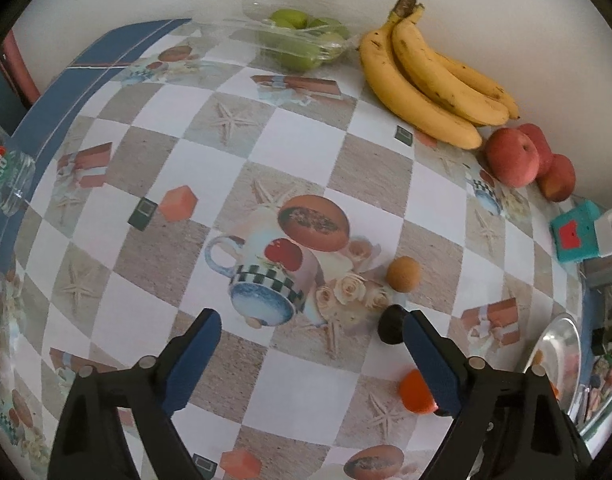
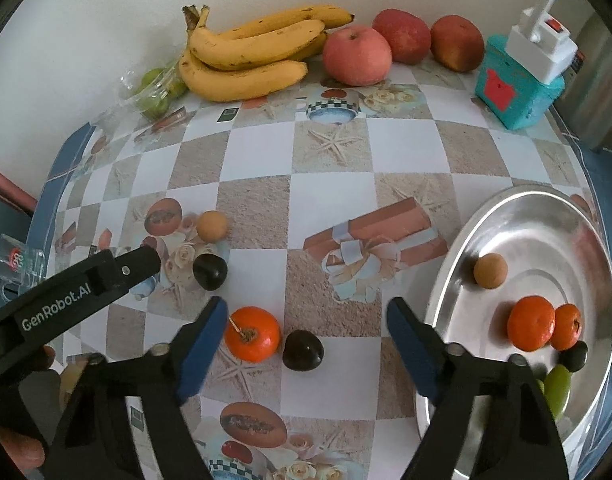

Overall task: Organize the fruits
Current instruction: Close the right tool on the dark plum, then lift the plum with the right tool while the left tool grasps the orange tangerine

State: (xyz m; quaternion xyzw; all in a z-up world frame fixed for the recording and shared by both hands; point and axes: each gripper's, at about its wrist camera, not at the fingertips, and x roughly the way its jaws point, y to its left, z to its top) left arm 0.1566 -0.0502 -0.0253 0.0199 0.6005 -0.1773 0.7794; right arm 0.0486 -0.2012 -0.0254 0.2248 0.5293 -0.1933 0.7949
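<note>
While both grippers gape, the tangerine [image 2: 252, 334] lies between the right fingers [image 2: 202, 340].

Home dining table: printed oilcloth [image 2: 330, 184], bananas [image 2: 242, 56], apples [image 2: 358, 56], steel plate [image 2: 518, 208], against plain wall [image 2: 86, 20].

Your left claw's right finger [image 1: 430, 364] covers part of the tangerine [image 1: 415, 392]; the steel plate [image 1: 562, 360] runs off-frame. Your right claw's finger [image 2: 418, 356] hides the plate's near rim [image 2: 434, 320] and a green grape [image 2: 556, 388].
</note>
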